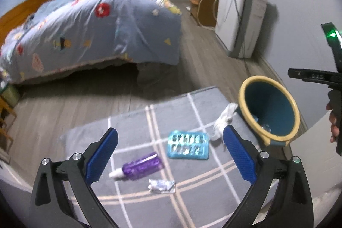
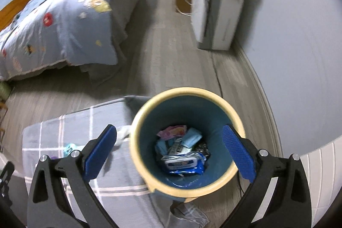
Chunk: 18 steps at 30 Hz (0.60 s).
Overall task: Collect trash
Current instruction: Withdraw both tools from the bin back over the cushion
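Both the left gripper (image 1: 170,153) and the right gripper (image 2: 169,151) are held wide and empty. The remaining trash lies on a soft checked mat (image 1: 136,121): a purple tube (image 1: 139,167), a blue blister pack (image 1: 188,144), a crinkled foil wrapper (image 1: 162,186) and what appears to be a crumpled tissue (image 1: 223,120). The tapered, yellow-rimmed bin (image 2: 136,142) stands beside it, part-filled. Thin foil may be missed against the pile, and the round tube may roll from a pinch.

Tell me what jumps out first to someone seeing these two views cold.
The blue bin with a cream rim fills the right wrist view, already holding wrappers and a wipes pack. In the left wrist view, a purple tube, a teal blister pack, a foil scrap and a white tissue lie on the grey checked mat beside the bin. A bed with a patterned blue quilt stands behind.
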Each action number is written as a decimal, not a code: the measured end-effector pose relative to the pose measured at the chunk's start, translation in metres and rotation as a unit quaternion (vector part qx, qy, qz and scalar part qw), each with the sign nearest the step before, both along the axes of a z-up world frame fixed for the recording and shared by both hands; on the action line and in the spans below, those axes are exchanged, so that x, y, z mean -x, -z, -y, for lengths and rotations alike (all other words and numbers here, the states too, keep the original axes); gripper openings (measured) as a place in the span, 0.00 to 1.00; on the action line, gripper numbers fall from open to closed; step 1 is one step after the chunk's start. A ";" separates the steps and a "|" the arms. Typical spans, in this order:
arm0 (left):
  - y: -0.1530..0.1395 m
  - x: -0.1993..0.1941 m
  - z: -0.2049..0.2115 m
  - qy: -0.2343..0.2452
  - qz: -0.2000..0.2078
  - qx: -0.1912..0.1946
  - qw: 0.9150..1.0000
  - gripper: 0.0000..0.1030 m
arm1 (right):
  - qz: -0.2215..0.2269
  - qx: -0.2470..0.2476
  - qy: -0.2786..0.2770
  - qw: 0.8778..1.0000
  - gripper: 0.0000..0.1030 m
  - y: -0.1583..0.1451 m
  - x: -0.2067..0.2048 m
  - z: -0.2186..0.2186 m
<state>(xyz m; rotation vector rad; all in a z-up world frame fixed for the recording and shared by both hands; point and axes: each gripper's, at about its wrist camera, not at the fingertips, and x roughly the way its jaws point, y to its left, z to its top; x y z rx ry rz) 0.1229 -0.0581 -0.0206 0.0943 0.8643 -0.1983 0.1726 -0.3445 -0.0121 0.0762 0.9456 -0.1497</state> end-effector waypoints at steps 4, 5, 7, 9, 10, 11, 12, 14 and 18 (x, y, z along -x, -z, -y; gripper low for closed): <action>0.005 0.001 -0.019 -0.007 -0.003 -0.002 1.000 0.95 | 0.009 0.021 -0.041 0.999 0.94 -0.006 0.004 -0.037; 0.006 0.001 -0.022 -0.008 -0.002 -0.005 1.000 0.95 | 0.010 0.030 -0.050 0.998 0.94 -0.006 0.004 -0.046; 0.005 0.001 -0.030 -0.014 -0.001 -0.005 1.000 0.95 | 0.013 0.048 -0.069 0.996 0.94 -0.008 0.005 -0.066; 0.005 0.001 -0.040 -0.022 -0.001 0.002 1.000 0.95 | 0.017 0.060 -0.083 0.995 0.94 -0.008 0.005 -0.082; 0.005 0.000 -0.045 -0.025 -0.001 0.005 1.000 0.95 | 0.018 0.062 -0.088 0.994 0.94 -0.008 0.006 -0.087; 0.006 0.000 -0.050 -0.029 -0.002 0.006 1.000 0.95 | 0.020 0.061 -0.093 0.994 0.94 -0.008 0.008 -0.093; 0.007 0.000 -0.054 -0.031 -0.003 0.005 0.999 0.95 | 0.021 0.058 -0.098 0.993 0.94 -0.007 0.008 -0.099; 0.009 0.001 -0.061 -0.035 -0.004 0.001 0.999 0.95 | 0.018 0.053 -0.111 0.992 0.94 -0.003 0.008 -0.113; 0.013 0.002 -0.075 -0.039 -0.008 -0.003 0.999 0.95 | 0.015 0.051 -0.128 0.990 0.94 0.006 0.006 -0.135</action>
